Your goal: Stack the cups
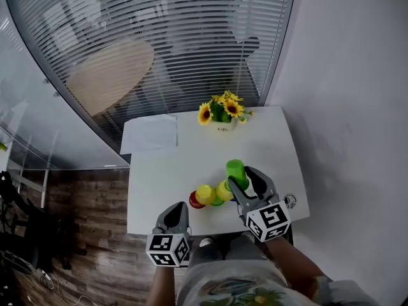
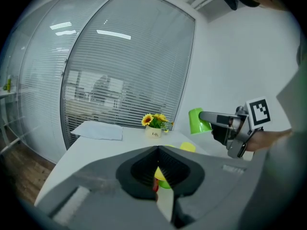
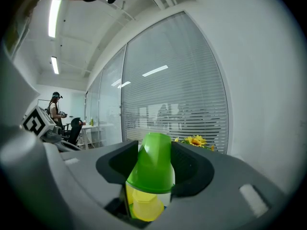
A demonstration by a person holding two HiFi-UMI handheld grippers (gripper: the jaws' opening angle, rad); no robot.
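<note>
The right tongs (image 1: 240,176) are being kept wide apart and clamped on the green cup (image 1: 235,169), gripped near its rim, with its narrow bottom pointing away from the tongs. The cup is being held clear of the table (image 1: 191,164), just beyond the cluster of cups lying there: two yellow cups (image 1: 205,193), a red cup (image 1: 196,201) and another green one. The left tongs (image 1: 173,210) are being held together at the table's near edge, with nothing between them.
</note>
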